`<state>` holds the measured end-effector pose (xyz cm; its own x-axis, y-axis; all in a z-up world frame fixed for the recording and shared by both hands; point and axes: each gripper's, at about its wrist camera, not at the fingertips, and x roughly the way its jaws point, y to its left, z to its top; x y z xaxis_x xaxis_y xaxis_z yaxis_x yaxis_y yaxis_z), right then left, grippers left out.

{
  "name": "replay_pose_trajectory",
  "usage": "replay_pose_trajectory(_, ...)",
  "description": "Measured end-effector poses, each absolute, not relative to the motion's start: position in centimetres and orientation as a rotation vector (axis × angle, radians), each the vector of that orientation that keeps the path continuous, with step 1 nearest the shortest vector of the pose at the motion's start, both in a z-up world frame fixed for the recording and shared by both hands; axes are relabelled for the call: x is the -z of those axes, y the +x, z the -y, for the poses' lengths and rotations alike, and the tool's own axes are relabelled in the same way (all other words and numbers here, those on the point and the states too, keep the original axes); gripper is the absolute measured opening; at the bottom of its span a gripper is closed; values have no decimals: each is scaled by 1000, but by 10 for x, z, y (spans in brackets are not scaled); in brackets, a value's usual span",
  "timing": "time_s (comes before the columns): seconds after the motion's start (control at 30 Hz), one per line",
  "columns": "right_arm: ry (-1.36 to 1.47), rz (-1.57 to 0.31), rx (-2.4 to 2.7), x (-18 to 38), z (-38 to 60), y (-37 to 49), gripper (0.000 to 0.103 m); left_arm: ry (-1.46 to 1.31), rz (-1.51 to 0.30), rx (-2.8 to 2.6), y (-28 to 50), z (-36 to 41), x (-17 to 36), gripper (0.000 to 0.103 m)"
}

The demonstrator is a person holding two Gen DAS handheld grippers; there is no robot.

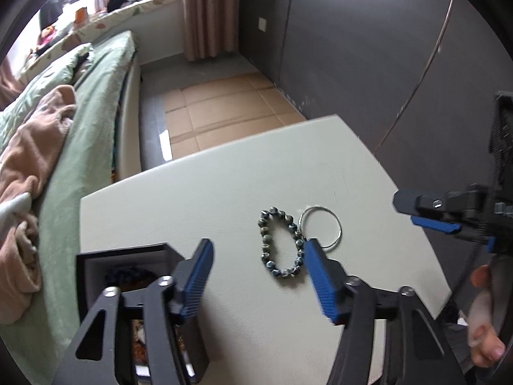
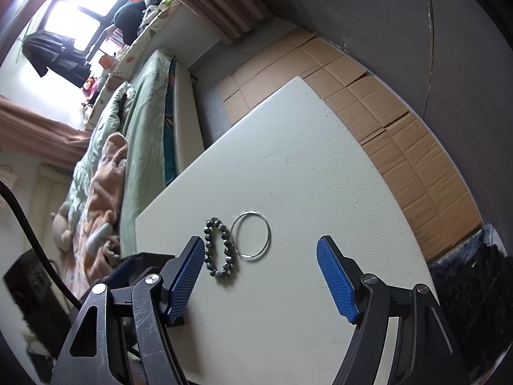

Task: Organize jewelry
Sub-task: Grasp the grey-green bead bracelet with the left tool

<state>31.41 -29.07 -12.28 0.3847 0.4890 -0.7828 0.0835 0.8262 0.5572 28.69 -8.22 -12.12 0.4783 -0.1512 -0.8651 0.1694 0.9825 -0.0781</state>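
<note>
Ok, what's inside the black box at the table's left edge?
The open black box shows dark beads and something orange-brown inside. The left hand-held gripper covers most of the interior, so the rest is hidden.

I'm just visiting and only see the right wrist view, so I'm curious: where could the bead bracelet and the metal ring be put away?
Observer: A black box stands open near the left edge of the table.
Operator: Is anything in it already?
Observer: Yes, what look like dark beads lie inside.
Operator: And the other gripper?
Observer: The left gripper is open and holds nothing; the bead bracelet shows between its fingers.
</note>
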Motion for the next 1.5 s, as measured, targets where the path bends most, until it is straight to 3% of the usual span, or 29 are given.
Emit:
replay_pose_trajectory(0.13,591,-1158,-299,122,291,315,73,34,-1103,196,299,92,136,42)
replay_pose_trajectory(0.27,601,-1164,-308,122,291,316,73,48,-1146,185,307,97,152,41)
replay_pose_trajectory(0.57,594,-1162,-314,121,290,317,73,76,-1189,141,316,100,177,26)
replay_pose_trajectory(0.7,539,-1162,-329,118,282,318,73,75,-1196,161,316,99,183,9)
replay_pose_trajectory(0.97,431,-1153,-386,118,262,320,72,5,-1134,178,305,79,151,9)
replay_pose_trajectory(1.27,311,-1177,-451,126,233,324,44,-63,-1050,188,290,52,109,9)
replay_pose_trajectory(1.33,297,-1193,-460,130,228,325,32,-76,-1034,184,284,46,101,9)
replay_pose_trajectory(1.5,236,-1224,-466,142,211,328,27,-94,-996,180,271,33,80,9)
